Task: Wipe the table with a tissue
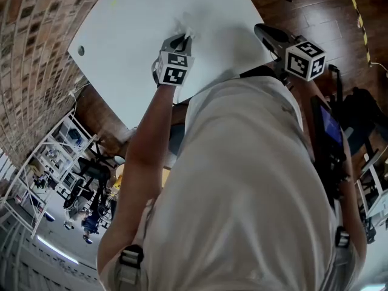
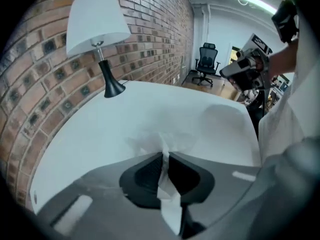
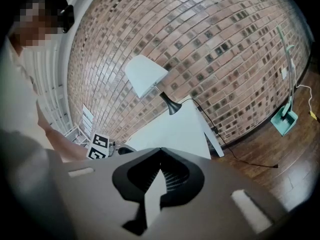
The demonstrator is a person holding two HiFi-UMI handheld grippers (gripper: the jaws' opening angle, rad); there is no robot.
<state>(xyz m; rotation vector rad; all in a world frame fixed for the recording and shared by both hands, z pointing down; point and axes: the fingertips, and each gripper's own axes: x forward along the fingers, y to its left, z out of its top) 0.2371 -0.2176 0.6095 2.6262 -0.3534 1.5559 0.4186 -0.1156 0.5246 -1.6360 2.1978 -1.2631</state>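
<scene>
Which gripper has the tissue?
The left gripper: its jaws are shut on the white tissue at the table. The right gripper is shut, holding nothing.

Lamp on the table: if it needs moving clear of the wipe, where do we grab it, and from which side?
On the lamp, probably the thin stem between the wide white shade and the flared base: it looks like the only part narrow enough for jaws. Come in level from the open table side; the brick wall stands close behind.
</scene>
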